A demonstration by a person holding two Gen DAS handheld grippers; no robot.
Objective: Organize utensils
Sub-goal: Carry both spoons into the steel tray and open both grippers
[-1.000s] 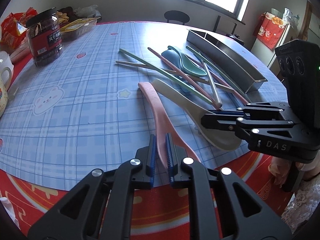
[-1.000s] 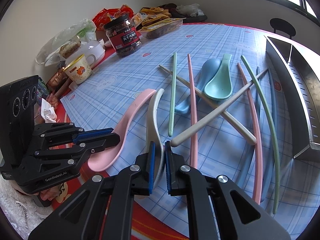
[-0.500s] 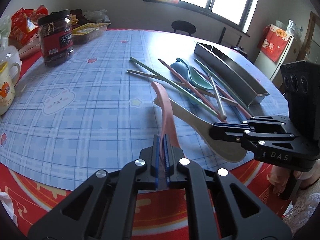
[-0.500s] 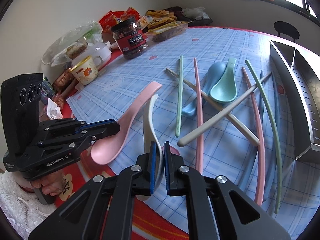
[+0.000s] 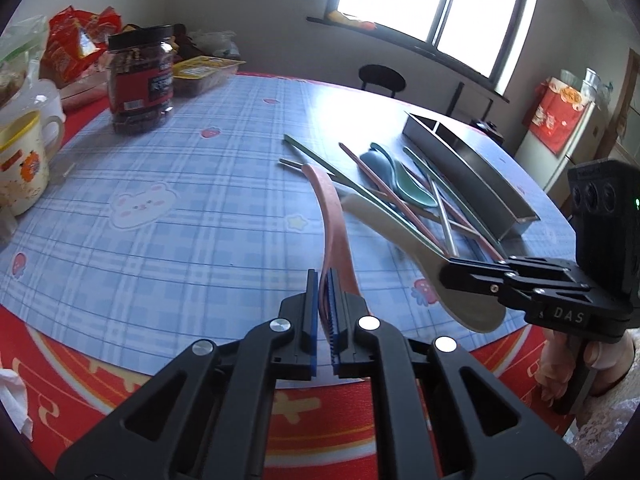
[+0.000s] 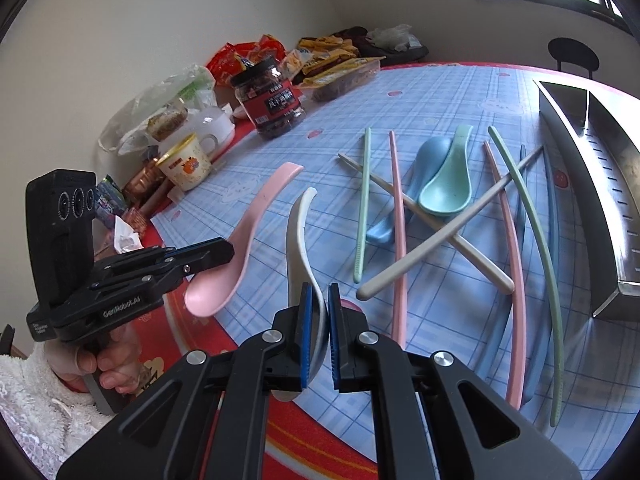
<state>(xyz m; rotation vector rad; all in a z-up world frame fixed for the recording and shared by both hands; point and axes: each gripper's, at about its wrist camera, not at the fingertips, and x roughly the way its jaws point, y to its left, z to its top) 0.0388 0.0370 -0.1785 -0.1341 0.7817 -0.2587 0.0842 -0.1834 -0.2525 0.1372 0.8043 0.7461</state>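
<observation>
pink spoon [image 5: 332, 216]: now lifted off bench [image 5: 160, 200], clamped in left gripper [image 5: 323, 312]. white spoon [image 6: 300, 240]: likewise raised, clamped in right gripper [image 6: 318, 332]. both ready for metal tray [image 6: 600, 160].

The left gripper [image 5: 323, 292] points forward and downward, jaws clamped tight. At its 3 o'clock, the right gripper [image 5: 448, 278] is likewise clamped, tilted downward. A hand [image 6: 106, 364] in a white fleecy sleeve [image 6: 36, 408] grips the left handle.
</observation>
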